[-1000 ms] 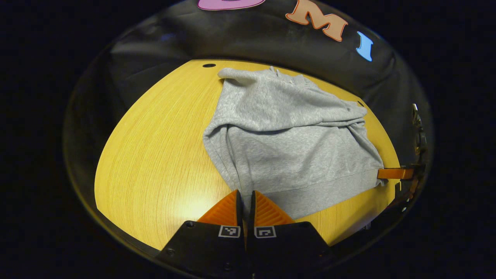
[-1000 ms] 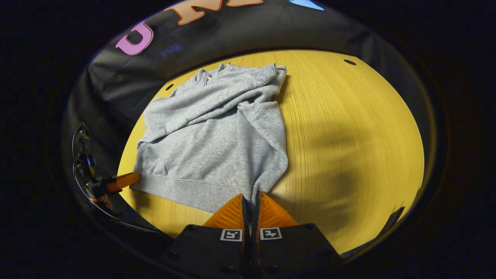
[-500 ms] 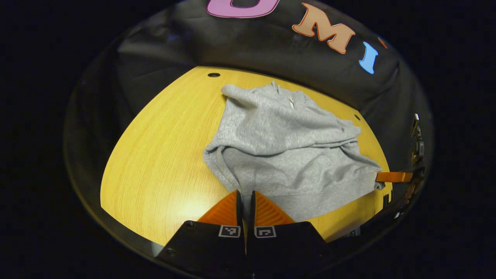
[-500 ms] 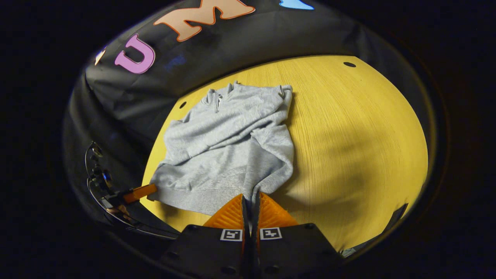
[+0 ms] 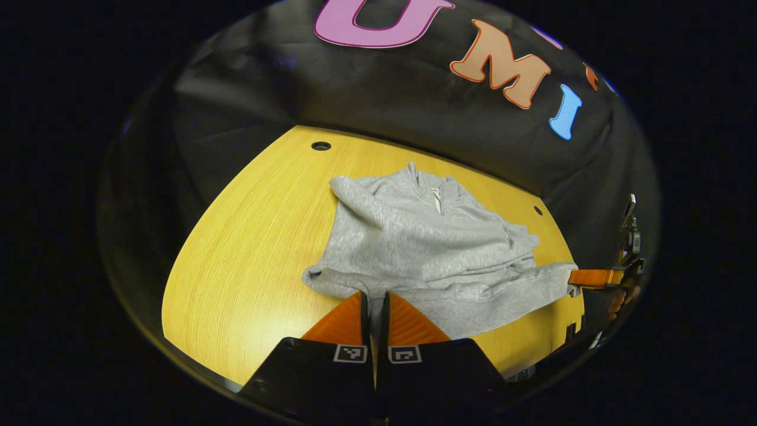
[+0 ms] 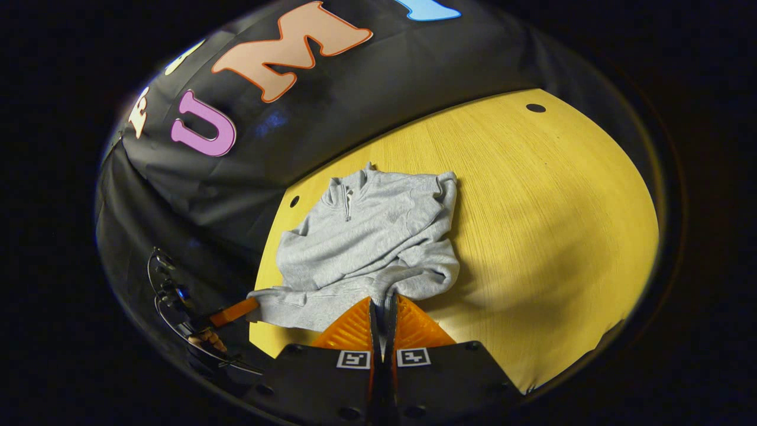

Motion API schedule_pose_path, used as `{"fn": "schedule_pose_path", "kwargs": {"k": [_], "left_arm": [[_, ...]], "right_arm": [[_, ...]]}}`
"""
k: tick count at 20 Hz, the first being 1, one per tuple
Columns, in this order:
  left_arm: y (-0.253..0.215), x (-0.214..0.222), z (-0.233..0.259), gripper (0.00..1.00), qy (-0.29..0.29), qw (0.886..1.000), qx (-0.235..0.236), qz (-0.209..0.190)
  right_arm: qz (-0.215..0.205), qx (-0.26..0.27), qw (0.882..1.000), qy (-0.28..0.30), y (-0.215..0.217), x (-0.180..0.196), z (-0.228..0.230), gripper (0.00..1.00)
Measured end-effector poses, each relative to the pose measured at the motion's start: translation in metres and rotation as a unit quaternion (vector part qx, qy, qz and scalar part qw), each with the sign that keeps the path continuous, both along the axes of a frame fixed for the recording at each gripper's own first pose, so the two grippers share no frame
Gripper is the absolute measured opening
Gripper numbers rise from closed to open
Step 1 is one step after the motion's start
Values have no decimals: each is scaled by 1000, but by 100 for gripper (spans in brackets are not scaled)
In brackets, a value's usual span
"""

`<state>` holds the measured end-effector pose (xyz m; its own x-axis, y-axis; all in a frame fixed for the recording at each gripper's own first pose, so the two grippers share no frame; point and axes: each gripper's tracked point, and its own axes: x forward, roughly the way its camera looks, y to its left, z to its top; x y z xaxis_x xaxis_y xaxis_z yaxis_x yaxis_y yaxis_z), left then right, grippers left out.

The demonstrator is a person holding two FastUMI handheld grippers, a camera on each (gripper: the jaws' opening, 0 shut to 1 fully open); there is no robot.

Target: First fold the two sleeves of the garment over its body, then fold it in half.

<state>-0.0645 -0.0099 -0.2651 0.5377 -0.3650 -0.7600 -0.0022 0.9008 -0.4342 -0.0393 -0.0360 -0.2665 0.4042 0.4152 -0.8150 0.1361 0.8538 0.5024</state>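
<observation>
Both sleeves are lying across the soft grey zip-neck sweatshirt, mid-frame on the yellow wood-grain tabletop. Left gripper and right gripper are each clamping a hem corner, raising it; halving fold is looking roughly midway.

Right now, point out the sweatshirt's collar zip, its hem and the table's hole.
collar zip [image 6: 347,203], right gripper view, on the zip.
hem [image 5: 508,299], left gripper view, lifted ribbed band.
table hole [image 5: 321,145], left gripper view, hole's centre.
</observation>
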Motion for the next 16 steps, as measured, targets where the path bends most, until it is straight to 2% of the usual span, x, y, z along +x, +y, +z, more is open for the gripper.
{"fn": "schedule_pose_path", "kwargs": {"k": [4, 7, 9, 10, 12, 16], "left_arm": [[-1, 28, -1, 0, 9, 1000, -7, 1], [-2, 49, -7, 0, 20, 1000, -14, 6], [-4, 61, -19, 0, 36, 999, -16, 12], [-4, 65, -25, 0, 44, 999, -18, 13], [-7, 71, -36, 0, 57, 998, -20, 15], [-10, 79, -57, 0, 92, 995, -29, 21]], "right_arm": [[-40, 30, 999, 18, -1, 25, -2, 2], [-54, 35, 998, 27, 0, 45, -12, 0], [-67, 41, 996, 41, 3, 57, -21, 2], [-75, 42, 995, 48, 3, 63, -28, 7], [-83, 37, 994, 62, 3, 74, -42, 2], [-101, 25, 990, 91, 5, 84, -72, 2]]}}
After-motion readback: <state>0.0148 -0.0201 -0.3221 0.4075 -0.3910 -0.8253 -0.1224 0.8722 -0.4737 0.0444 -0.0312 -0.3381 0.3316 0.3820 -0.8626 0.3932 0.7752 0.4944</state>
